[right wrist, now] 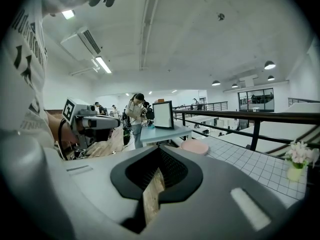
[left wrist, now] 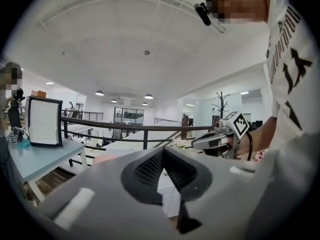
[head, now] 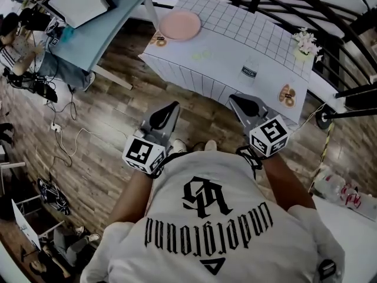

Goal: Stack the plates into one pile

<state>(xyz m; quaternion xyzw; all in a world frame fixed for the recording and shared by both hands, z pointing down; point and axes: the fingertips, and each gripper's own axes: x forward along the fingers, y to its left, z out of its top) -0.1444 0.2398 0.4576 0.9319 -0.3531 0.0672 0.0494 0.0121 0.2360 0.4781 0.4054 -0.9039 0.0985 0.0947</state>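
A large pink plate [head: 180, 25] lies at the far left corner of the white grid-cloth table [head: 235, 46]; it also shows in the right gripper view as the pink plate [right wrist: 195, 146]. Two small plates holding brown pastries sit on the table, one beside the pink plate [head: 158, 40] and one at the near right corner [head: 287, 94]. My left gripper [head: 171, 108] and right gripper [head: 235, 101] hang close to my body above the wooden floor, short of the table. Both are shut with nothing held. Each gripper view shows the other gripper, the right [left wrist: 200, 143] and the left [right wrist: 112, 121].
A small flower vase [head: 304, 45] stands at the table's far right, and a small card [head: 250, 71] lies mid-table. A light blue table [head: 100, 28] with a white board [head: 79, 2] stands to the left. Black railing [head: 330, 16] runs behind. Cables [head: 65, 128] lie on the floor.
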